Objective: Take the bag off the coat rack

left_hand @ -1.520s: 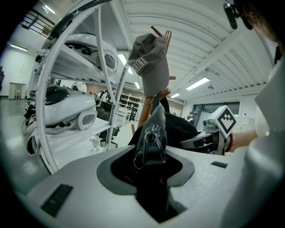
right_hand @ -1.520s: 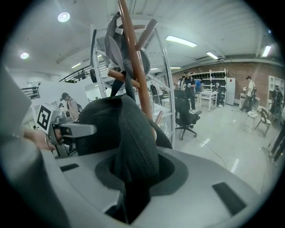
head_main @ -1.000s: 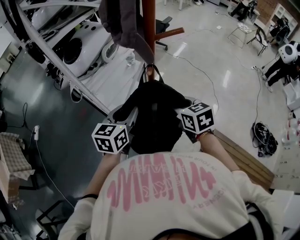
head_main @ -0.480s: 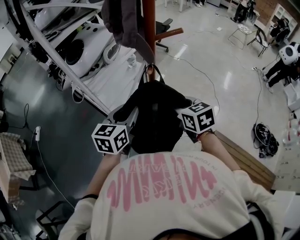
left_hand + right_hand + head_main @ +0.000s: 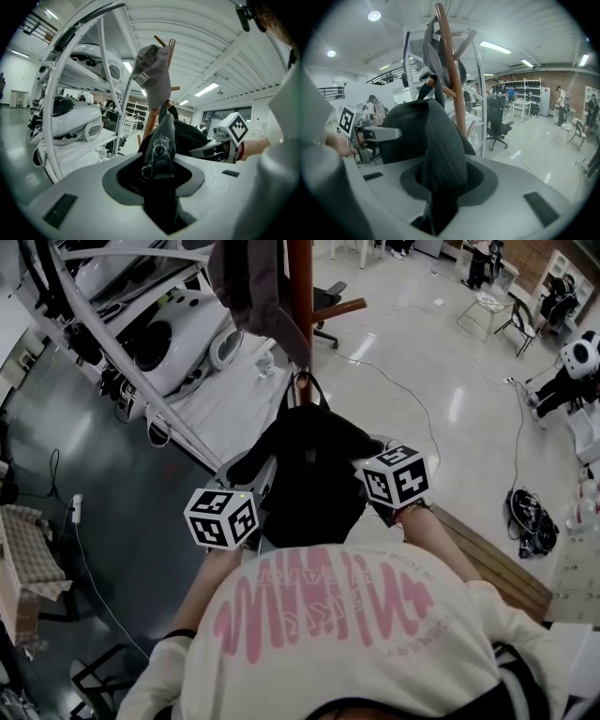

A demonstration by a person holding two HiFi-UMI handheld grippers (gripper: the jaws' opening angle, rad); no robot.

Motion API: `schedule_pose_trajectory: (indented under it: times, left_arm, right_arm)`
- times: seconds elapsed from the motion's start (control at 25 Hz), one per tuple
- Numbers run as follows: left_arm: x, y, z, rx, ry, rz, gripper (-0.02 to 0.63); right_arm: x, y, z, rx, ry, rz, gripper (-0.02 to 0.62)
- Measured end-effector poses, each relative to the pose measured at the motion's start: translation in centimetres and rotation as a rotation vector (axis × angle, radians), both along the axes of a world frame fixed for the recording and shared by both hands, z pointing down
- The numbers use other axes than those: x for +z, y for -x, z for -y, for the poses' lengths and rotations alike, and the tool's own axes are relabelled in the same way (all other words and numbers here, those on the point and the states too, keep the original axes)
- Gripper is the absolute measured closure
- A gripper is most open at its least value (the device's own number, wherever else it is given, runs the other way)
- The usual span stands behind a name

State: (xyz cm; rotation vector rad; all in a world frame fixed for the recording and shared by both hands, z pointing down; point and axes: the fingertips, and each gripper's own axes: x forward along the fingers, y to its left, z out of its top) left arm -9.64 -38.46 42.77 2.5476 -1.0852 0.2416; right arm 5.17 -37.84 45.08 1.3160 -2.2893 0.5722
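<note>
A black bag (image 5: 314, 465) hangs by its loop handle (image 5: 304, 382) at the brown coat rack pole (image 5: 299, 287). My left gripper (image 5: 261, 482) is shut on the bag's left side. In the left gripper view its jaws pinch a fold of black fabric with a small buckle (image 5: 159, 157). My right gripper (image 5: 364, 468) is shut on the bag's right side, where a thick fold of the bag (image 5: 440, 154) fills the gap between the jaws. The pole (image 5: 452, 79) rises just behind the bag. The fingertips themselves are hidden by fabric.
A grey cap (image 5: 248, 282) hangs on the rack above the bag, also visible as the cap (image 5: 154, 75) in the left gripper view. A white shelf frame with rounded white shells (image 5: 159, 334) stands left. An office chair (image 5: 497, 122), a wooden bench (image 5: 497, 563) and floor cables (image 5: 530, 517) lie right.
</note>
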Motion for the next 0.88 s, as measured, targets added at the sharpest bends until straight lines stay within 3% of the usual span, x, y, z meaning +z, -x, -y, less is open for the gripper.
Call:
schedule_pose_trajectory:
  times: [0.88]
  left_arm:
    - [-1.2,0.3,-2.7,-0.034,-0.04,-0.016,0.48]
  right_arm:
    - [-1.2,0.3,-2.2,-0.031,-0.035,-0.02,0.503]
